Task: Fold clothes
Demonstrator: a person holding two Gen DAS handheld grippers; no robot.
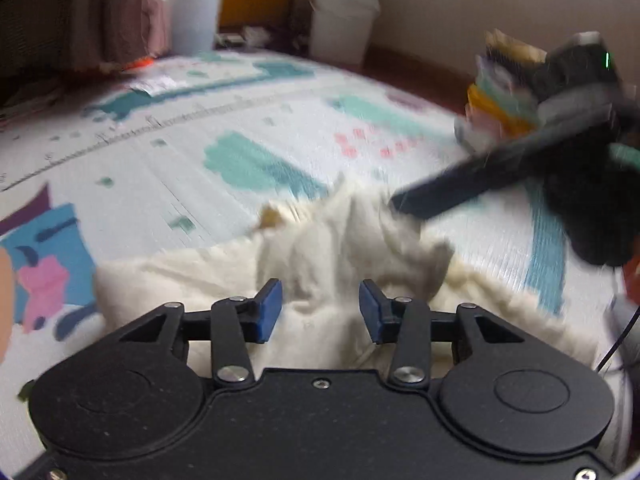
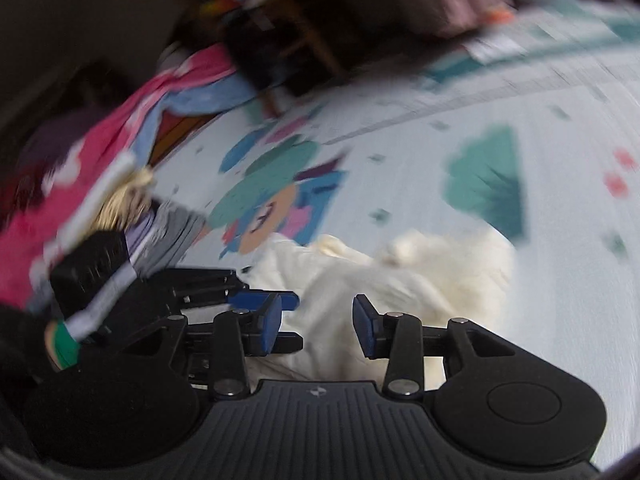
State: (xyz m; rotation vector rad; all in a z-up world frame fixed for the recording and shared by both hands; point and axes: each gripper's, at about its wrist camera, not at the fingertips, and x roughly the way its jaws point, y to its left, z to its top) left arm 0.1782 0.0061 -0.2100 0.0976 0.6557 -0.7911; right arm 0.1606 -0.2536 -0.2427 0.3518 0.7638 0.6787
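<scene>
A crumpled cream garment [image 1: 320,264] lies on the patterned play mat [image 1: 200,128]. My left gripper [image 1: 320,310] is open, its blue pads just above the cloth, holding nothing. My right gripper [image 2: 316,328] is open over the same cream garment [image 2: 400,276], empty. In the left wrist view the right gripper [image 1: 404,204] reaches in from the right, its tip touching the raised far fold of the cloth. In the right wrist view the left gripper [image 2: 280,300] comes in from the left beside the garment. Both views are motion-blurred.
A stack of folded clothes [image 1: 500,92] sits at the mat's right edge. A heap of pink and blue clothes [image 2: 120,128] lies at the mat's other side. Two white buckets [image 1: 344,20] and a curtain [image 1: 120,8] stand by the far wall.
</scene>
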